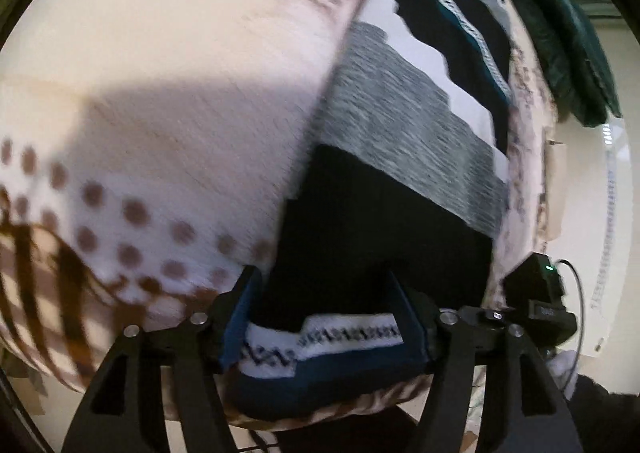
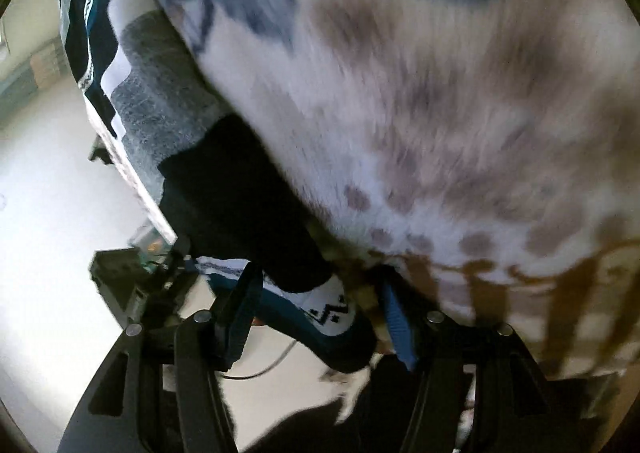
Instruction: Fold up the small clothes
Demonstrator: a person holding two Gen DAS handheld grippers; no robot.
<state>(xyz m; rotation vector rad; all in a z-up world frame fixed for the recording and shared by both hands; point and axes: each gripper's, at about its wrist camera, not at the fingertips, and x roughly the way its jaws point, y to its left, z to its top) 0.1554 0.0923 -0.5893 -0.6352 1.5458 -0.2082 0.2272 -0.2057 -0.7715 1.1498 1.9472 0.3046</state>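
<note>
Spotted blanket underneath | both tools (left, right) open around banded garment hem

Both tools spread, fabric between

Both wrist views close over striped garment

Heavily motion-smeared in both views, worst across the spotted blanket in the right wrist view, where dots stretch into streaks. Warm bright light on the blanket's upper left in the left wrist view, with a hard-edged dark shadow below it; blown-out pale floor at left in the right wrist view. Strong fisheye bending and black vignette at all corners.
</note>
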